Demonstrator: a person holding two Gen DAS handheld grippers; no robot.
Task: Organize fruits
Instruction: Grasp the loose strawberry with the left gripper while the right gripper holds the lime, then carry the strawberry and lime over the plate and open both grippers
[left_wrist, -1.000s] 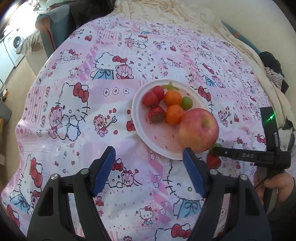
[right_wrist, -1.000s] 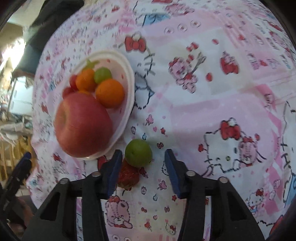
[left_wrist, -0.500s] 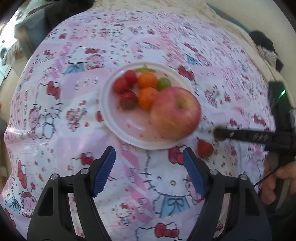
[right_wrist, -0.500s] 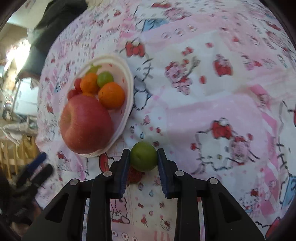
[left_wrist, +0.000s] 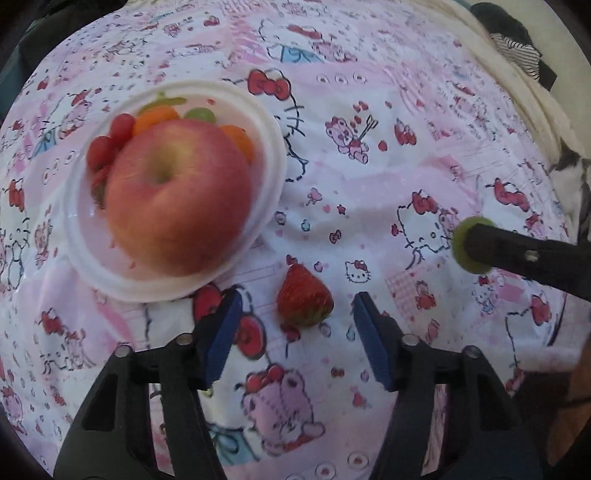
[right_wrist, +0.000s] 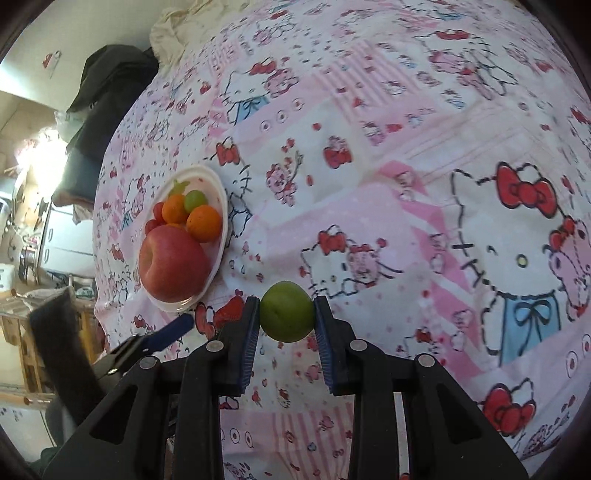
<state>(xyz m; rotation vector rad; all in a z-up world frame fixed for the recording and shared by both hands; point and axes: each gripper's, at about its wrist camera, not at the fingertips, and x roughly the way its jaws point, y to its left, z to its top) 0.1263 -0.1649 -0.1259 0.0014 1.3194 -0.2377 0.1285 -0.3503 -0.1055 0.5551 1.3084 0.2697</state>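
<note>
step: two loose fruits left off the plate (left_wrist: 273, 155); right one is picked, left one is lined up but not gripped.
right gripper (right_wrist: 286, 319): fingers pinching the green fruit (right_wrist: 286, 312) at its sides, one pad on each flank; fruit sits at the fingertips and looks lifted off the bedspread (right_wrist: 369, 184), though that's a judgement from the angle.
left gripper (left_wrist: 293, 325): fingers spread wide, nothing between the pads.
strawberry (left_wrist: 303, 295): lies on the bedspread in the gap between the left fingers, slightly nearer the left pad, just ahead of the tips, touching neither.
plate: ahead-left of both grippers; holds the apple (left_wrist: 177, 195) at its near side, oranges, small red fruits and another green one behind it. Free room looks tight.
next, right: carry the green fruit ahead-left to the plate, release over a bare patch, likely the rim side by the oranges.
next, left: ease forward and down so the pads straddle the strawberry, then close softly; it bruises easily.
risk: the apple could roll if bumped.
</note>
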